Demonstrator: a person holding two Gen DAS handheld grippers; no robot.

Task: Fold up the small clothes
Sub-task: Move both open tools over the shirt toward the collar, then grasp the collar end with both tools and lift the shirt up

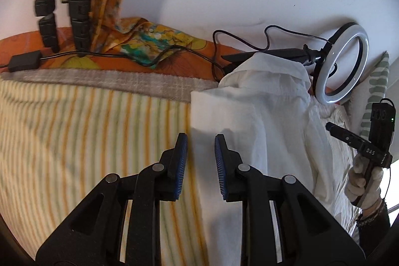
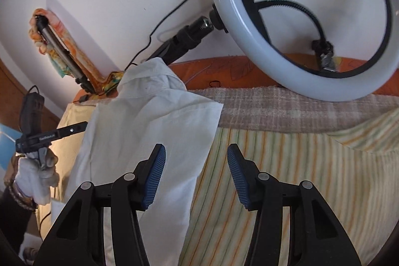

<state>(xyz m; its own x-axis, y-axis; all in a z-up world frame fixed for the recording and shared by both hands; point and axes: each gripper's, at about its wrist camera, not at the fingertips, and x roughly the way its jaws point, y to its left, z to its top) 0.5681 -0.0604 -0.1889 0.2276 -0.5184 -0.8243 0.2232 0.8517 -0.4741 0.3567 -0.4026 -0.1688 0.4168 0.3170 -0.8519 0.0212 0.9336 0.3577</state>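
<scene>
The left gripper (image 1: 200, 150) and right gripper (image 2: 196, 161) both stand apart, holding nothing; the white shirt (image 2: 149, 121), folded lengthwise with creased sleeves, fills the frame centre on the striped blanket (image 1: 74, 129).

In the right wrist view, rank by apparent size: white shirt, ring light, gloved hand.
1. Ring light and white shirt look about equal; the light sits nearer the camera, so unsure.
2. Gloved hand, clearly smallest.

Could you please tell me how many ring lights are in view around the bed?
1. The ring light leans against the wall at the head of the bed, just past the white shirt. Others could be hidden outside these views.
</scene>
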